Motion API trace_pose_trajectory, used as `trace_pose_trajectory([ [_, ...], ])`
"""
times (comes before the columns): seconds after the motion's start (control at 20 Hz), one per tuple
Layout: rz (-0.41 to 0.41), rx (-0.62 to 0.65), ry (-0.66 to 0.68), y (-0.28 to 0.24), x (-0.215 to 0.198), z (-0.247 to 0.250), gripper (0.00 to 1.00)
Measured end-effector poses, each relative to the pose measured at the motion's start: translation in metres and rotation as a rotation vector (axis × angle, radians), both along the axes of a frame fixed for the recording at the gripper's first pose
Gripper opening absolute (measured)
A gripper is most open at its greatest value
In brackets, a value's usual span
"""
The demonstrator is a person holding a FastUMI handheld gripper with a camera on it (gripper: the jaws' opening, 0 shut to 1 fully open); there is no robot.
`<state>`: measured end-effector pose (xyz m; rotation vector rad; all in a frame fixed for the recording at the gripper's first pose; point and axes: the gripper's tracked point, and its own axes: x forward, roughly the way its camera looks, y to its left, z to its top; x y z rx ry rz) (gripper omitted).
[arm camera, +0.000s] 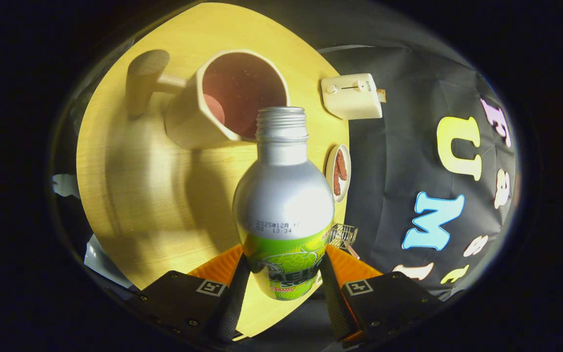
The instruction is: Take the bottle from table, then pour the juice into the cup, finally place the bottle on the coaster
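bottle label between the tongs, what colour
Green, below a silver body, on the bottle held between the tongs; gripper view.

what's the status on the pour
Fingers shut on bottle. Bottle uncapped, mouth over the cup rim. No juice seen flowing. Nothing in the way.

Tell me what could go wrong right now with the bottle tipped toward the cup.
1. The bottle mouth sits right at the cup near rim, not well over its opening, so juice might run onto the table.
2. The gripper fingers clamp only the bottle's lower labelled part; tilting further could let it slip.
3. Pushing forward could knock the cup.
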<state>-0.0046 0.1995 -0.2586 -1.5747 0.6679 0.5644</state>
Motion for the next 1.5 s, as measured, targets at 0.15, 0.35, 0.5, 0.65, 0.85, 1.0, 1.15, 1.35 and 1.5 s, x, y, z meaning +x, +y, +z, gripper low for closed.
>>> trace_pose_trajectory([
  [0.15, 0.015, -0.026, -0.003, 0.002, 0.004, 0.001, 0.73],
  [0.35, 0.063, -0.082, -0.015, 0.003, 0.008, 0.007, 0.73],
  [0.5, 0.079, -0.122, -0.018, -0.001, 0.009, 0.009, 0.73],
  [0.65, 0.097, -0.15, -0.023, 0.0, 0.008, 0.01, 0.73],
  [0.85, 0.109, -0.181, -0.026, -0.001, 0.008, 0.008, 0.73],
  [1.0, 0.108, -0.192, -0.025, -0.002, 0.011, 0.008, 0.73],
  [1.15, 0.112, -0.2, -0.025, 0.0, 0.013, 0.008, 0.73],
  [1.35, 0.122, -0.213, -0.021, 0.0, 0.013, 0.01, 0.73],
  [1.5, 0.123, -0.224, -0.019, 0.0, 0.016, 0.012, 0.73],
])
